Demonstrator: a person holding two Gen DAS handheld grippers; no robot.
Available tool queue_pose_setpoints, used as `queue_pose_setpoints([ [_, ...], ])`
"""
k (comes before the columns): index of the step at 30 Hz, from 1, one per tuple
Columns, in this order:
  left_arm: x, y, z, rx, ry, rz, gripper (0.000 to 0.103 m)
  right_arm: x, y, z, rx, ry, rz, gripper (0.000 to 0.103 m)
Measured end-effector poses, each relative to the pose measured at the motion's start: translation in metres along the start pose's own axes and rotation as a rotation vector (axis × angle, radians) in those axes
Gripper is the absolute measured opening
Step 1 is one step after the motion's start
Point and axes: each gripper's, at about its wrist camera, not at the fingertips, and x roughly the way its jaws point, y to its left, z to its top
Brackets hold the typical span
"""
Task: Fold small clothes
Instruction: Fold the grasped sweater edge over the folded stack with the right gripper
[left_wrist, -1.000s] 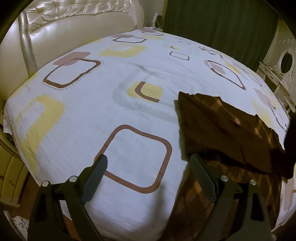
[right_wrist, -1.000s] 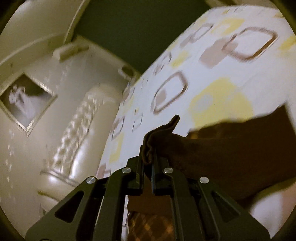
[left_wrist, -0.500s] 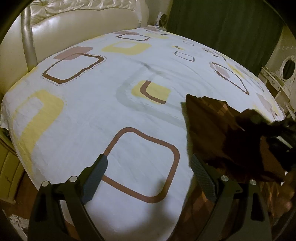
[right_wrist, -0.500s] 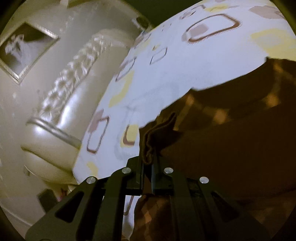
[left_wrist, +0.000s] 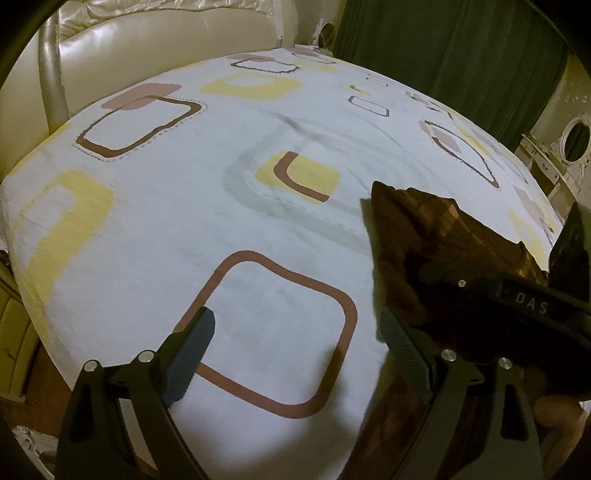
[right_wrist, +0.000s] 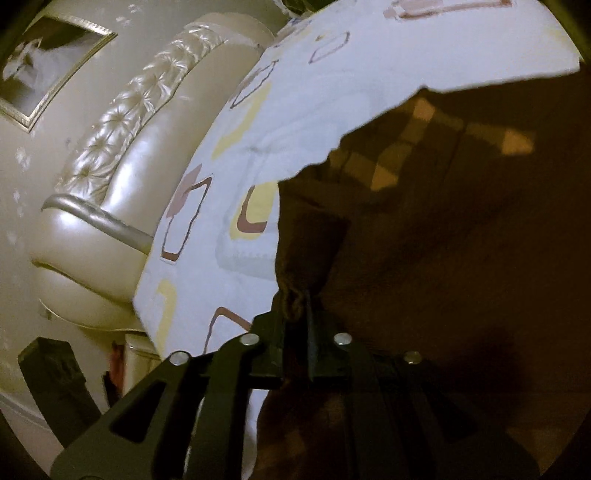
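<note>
The right gripper (right_wrist: 295, 306) has its jaws set narrow, with a bunched fold of the brown checked garment (right_wrist: 443, 229) standing up between them; the jaws have just been opening a little, and the pictures do not settle whether the pads still press on the cloth or merely flank it. From that pinched tuft the garment spreads away to the right and upward in the right wrist view, a dark sheet with paler orange-tan squares showing near its far edge, and it also hangs down below the gripper's frame. Its ragged upper edge lies against the pale bedsheet (right_wrist: 295, 110). In the left wrist view the left gripper (left_wrist: 295, 350) stands with its jaws wide apart and nothing between them, above a brown rounded-square outline printed on the bedsheet (left_wrist: 147, 229). The garment (left_wrist: 413, 236) lies to the right of these open jaws, its near edge just beside the right-hand finger and its pointed corner reaching up toward the middle of the bed. The right gripper (left_wrist: 424, 273) comes in from the right edge over that cloth, its dark arm marked with pale letters. Beyond the bed a cream padded headboard (left_wrist: 147, 40) curves along the upper left, and a dark green curtain (left_wrist: 461, 55) hangs at the upper right.
</note>
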Motion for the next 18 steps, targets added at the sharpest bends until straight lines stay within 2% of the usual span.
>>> queue_pose_setpoints([
  [4,0.0,-0.001,0.0,0.001,0.001,-0.003,0.09,0.003,-0.009,-0.004,0.053,0.024,0.092,0.025],
  [6,-0.001,-0.001,0.0,0.001,0.0,-0.004,0.09,-0.003,-0.013,-0.006,0.073,0.039,0.142,0.025],
  [8,-0.004,-0.003,0.002,-0.002,-0.01,-0.017,0.09,-0.023,-0.02,-0.008,0.101,0.024,0.206,0.026],
  [9,-0.007,-0.005,0.004,-0.004,-0.019,-0.027,0.09,-0.036,-0.022,-0.008,0.098,0.008,0.21,0.027],
  [11,-0.012,-0.011,0.008,-0.012,-0.04,-0.059,0.09,-0.075,-0.031,-0.009,0.076,-0.055,0.201,0.031],
  [13,-0.015,-0.021,0.014,-0.008,-0.055,-0.094,0.09,-0.12,-0.046,-0.009,0.065,-0.137,0.171,0.04],
  [15,-0.014,-0.036,0.021,0.019,-0.068,-0.114,0.09,-0.167,-0.066,-0.009,0.071,-0.227,0.12,0.041],
  [17,-0.01,-0.051,0.027,0.051,-0.087,-0.128,0.09,-0.224,-0.099,-0.009,0.096,-0.348,0.009,0.042],
  [18,-0.005,-0.059,0.029,0.067,-0.089,-0.133,0.09,-0.244,-0.114,-0.009,0.116,-0.388,-0.021,0.047],
])
